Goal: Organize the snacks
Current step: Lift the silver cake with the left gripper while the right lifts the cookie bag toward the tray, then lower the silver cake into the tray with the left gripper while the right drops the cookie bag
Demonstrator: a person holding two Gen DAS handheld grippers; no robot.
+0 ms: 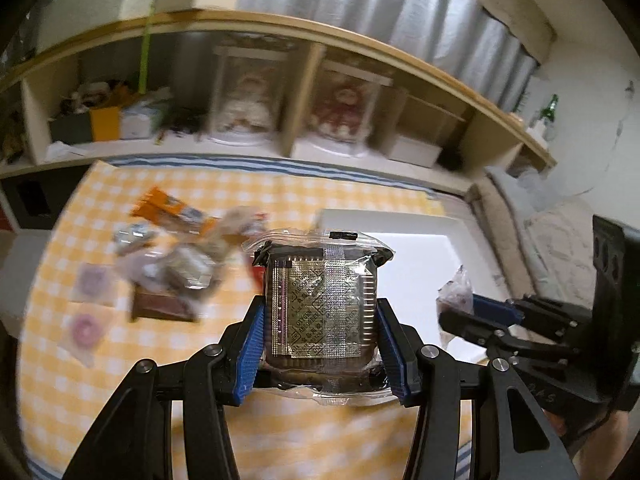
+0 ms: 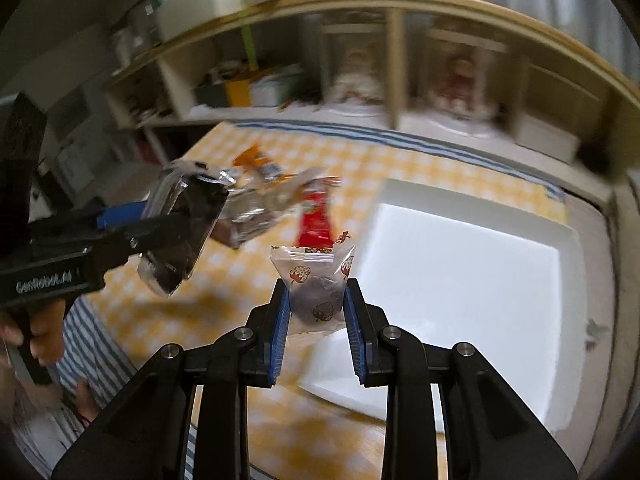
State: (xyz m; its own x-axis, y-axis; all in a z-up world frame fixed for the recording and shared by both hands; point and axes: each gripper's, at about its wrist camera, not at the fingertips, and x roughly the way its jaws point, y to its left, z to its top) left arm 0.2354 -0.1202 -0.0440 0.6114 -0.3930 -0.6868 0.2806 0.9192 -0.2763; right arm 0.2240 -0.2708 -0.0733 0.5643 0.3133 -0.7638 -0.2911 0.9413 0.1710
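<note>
Above the yellow checked tabletop [image 1: 304,432], my left gripper [image 1: 320,344] has its fingers [image 1: 250,354] clamped on a clear-wrapped dark snack pack [image 1: 320,312] with an oxygen-absorber sachet showing, held clear of the surface. My right gripper [image 2: 316,332] has its fingers [image 2: 280,336] closed on a small strawberry-print pouch [image 2: 316,288] with a dark round sweet inside, also lifted, at the near left edge of the white tray [image 2: 560,240]. From the right wrist view, the left gripper and its pack sit to the left, well apart from the pouch. A loose pile of snacks [image 1: 176,256] lies on the tabletop left of the tray, blurred; I make out an orange wrapper [image 1: 168,208] and a red packet [image 2: 316,220]. A shelf unit [image 1: 304,120] stands behind.
</note>
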